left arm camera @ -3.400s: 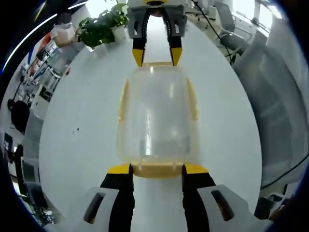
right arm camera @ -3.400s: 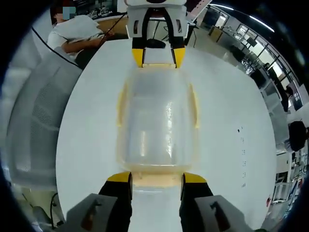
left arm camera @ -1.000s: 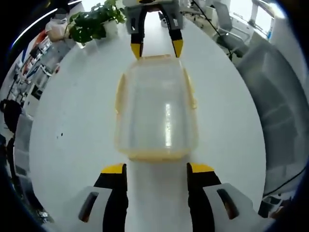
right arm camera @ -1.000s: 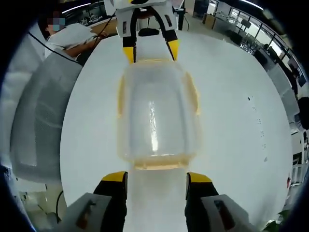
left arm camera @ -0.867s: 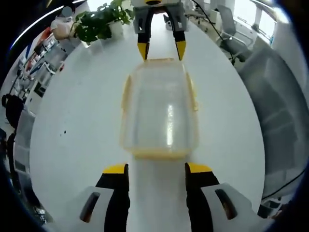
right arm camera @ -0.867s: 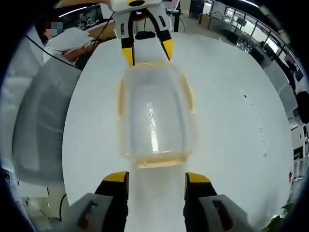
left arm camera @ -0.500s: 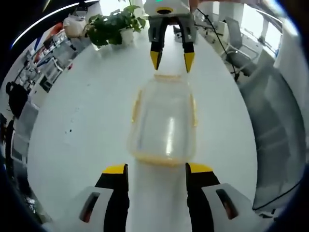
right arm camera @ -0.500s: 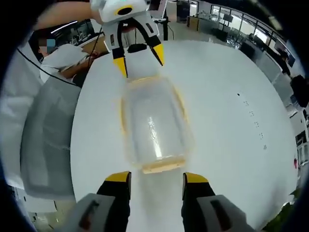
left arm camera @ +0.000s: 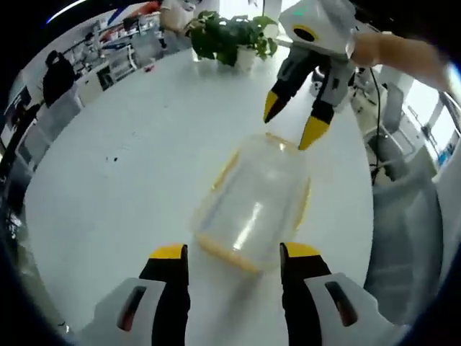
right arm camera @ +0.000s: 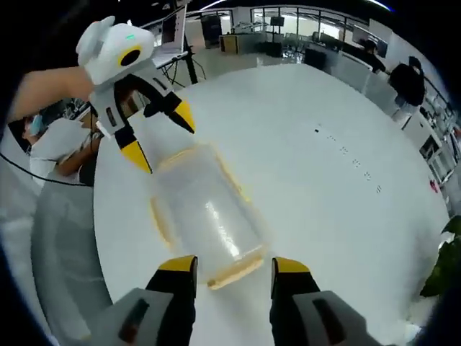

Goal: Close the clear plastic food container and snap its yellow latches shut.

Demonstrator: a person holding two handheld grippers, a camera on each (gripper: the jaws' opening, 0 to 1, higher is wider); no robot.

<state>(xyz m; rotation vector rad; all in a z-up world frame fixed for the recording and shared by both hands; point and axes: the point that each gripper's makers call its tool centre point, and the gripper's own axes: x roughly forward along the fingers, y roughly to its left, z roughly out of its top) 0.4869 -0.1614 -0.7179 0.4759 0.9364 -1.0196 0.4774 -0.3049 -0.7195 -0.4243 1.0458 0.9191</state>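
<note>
The clear plastic container (left arm camera: 252, 205) lies on the white table (left arm camera: 122, 173) with its lid on and yellow latches along its edges. In the left gripper view my left gripper (left arm camera: 235, 254) is open, its jaws just short of the container's near end and not touching it. My right gripper (left arm camera: 293, 121) hovers open beyond the far end, held by a hand. In the right gripper view the container (right arm camera: 205, 216) lies slantwise ahead of my open right gripper (right arm camera: 234, 265). The left gripper (right arm camera: 161, 137) hangs open above its far end.
A potted plant (left arm camera: 230, 32) stands at the table's far edge. Grey chairs (right arm camera: 50, 238) sit beside the table, and a person in white (right arm camera: 57, 140) sits behind. Small dark marks (right arm camera: 346, 155) dot the tabletop. Desks and people fill the room beyond.
Both grippers have drawn back and risen away from the container's ends, and both views have rolled. The container stays in place on the table.
</note>
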